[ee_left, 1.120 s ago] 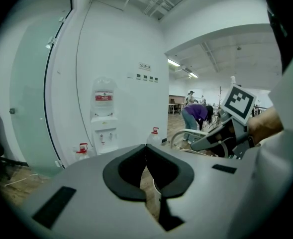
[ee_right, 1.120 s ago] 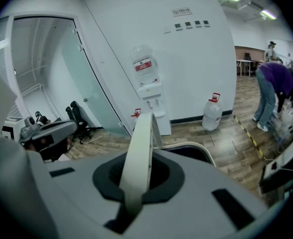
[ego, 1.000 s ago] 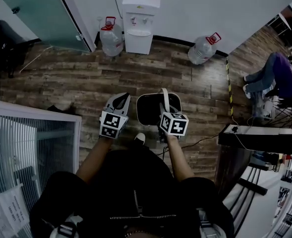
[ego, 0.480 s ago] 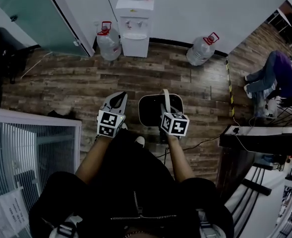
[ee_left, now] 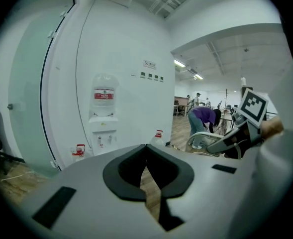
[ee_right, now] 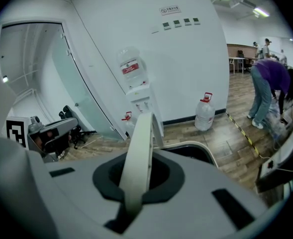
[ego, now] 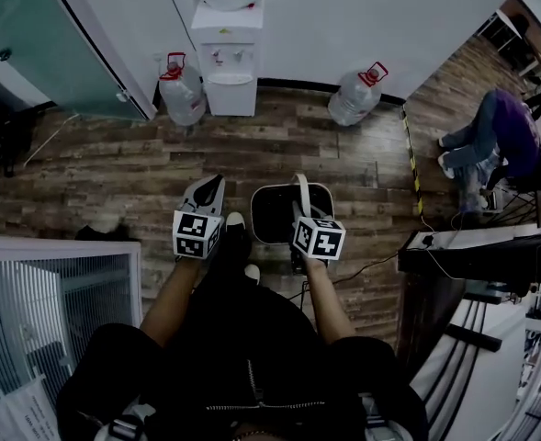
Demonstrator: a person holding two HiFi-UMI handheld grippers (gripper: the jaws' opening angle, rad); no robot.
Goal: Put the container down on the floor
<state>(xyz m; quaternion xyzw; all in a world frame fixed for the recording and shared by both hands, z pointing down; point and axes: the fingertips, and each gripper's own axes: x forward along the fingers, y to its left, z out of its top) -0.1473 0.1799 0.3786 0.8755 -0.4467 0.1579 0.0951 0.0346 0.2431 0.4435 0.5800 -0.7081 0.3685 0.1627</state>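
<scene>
The container (ego: 279,214) I carry shows a black inside and a cream rim, and its handle (ee_right: 139,158) is the same cream. My left gripper (ego: 208,191) and right gripper (ego: 299,211) are pale grey with black pads, each bearing a cube (ego: 195,235) of black-and-white square markers. The floor (ego: 114,163) runs in streaky brown wood planks, crossed by yellow-and-black striped tape (ego: 410,159). The water dispenser (ego: 226,72) is white, and the bottles (ego: 180,95) beside it are clear with red caps. The glass door (ego: 59,44) is frosted green. A person (ego: 504,131) wears purple over blue trousers.
</scene>
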